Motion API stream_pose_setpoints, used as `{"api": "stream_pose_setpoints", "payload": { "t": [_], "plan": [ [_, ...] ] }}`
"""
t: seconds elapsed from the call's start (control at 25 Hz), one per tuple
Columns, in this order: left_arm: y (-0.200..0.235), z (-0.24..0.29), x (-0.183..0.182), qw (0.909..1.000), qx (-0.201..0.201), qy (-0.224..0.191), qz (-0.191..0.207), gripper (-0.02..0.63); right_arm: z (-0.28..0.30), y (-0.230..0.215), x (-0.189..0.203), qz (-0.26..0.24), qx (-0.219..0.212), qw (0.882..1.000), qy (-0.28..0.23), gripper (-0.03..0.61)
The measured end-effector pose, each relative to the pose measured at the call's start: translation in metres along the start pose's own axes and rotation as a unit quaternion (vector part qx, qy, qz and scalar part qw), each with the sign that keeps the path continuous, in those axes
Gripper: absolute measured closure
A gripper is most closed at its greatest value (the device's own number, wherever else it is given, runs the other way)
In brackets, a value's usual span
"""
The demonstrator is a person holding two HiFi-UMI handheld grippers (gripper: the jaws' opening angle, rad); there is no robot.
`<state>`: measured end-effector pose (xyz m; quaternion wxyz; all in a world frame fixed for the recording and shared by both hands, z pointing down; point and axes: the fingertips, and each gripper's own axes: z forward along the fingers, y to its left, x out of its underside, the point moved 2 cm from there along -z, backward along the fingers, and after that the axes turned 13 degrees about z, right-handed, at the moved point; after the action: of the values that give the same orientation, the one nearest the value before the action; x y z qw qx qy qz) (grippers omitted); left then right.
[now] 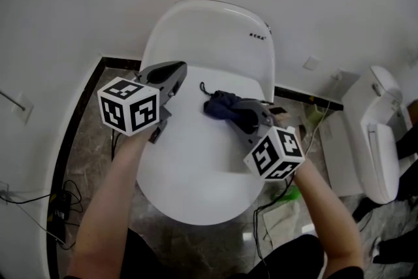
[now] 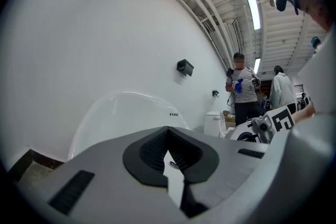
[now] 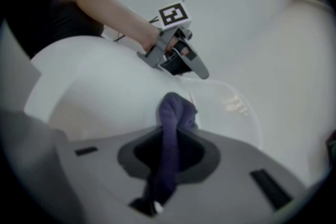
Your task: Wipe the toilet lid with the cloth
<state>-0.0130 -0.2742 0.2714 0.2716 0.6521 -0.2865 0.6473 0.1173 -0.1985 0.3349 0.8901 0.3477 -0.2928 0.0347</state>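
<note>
The white toilet lid (image 1: 196, 173) lies closed below me. A dark blue cloth (image 1: 219, 103) rests bunched on the lid's back part, near the upright white back piece (image 1: 209, 36). My right gripper (image 1: 240, 111) is shut on the cloth; in the right gripper view the cloth (image 3: 173, 118) runs up between the jaws onto the lid (image 3: 89, 86). My left gripper (image 1: 174, 74) hovers over the lid's left back corner, jaws shut with nothing in them. The left gripper view shows those closed jaws (image 2: 168, 135) facing the white back piece (image 2: 126, 110).
A second white toilet (image 1: 382, 134) stands at the right. Cables and a black box (image 1: 61, 206) lie on the marble floor at left. Two people (image 2: 244, 89) stand in the distance. A small black box (image 2: 185, 66) is mounted on the wall.
</note>
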Motion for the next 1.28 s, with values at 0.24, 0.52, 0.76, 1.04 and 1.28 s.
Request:
{"api": "stream_pose_setpoints", "payload": {
  "t": [0.24, 0.52, 0.76, 1.04, 1.28],
  "plan": [
    [0.000, -0.001, 0.000, 1.0000, 0.001, 0.001, 0.000, 0.600, -0.010, 0.013, -0.003, 0.003, -0.007, 1.000, -0.007, 0.511],
    [0.000, 0.000, 0.000, 1.0000, 0.001, 0.001, 0.000, 0.600, -0.024, 0.029, -0.007, 0.003, -0.010, 1.000, -0.012, 0.511],
    [-0.001, -0.001, 0.000, 1.0000, 0.001, 0.001, 0.002, 0.600, -0.036, 0.045, -0.010, 0.001, -0.015, 1.000, -0.013, 0.511],
    [-0.001, -0.001, -0.001, 1.0000, 0.002, -0.002, 0.002, 0.600, -0.047, 0.062, -0.015, 0.003, -0.020, 1.000, -0.020, 0.511],
    [-0.001, 0.000, 0.000, 1.0000, 0.003, 0.001, 0.001, 0.600, -0.058, 0.077, -0.018, 0.006, -0.033, 0.999, -0.019, 0.511]
  ]
}}
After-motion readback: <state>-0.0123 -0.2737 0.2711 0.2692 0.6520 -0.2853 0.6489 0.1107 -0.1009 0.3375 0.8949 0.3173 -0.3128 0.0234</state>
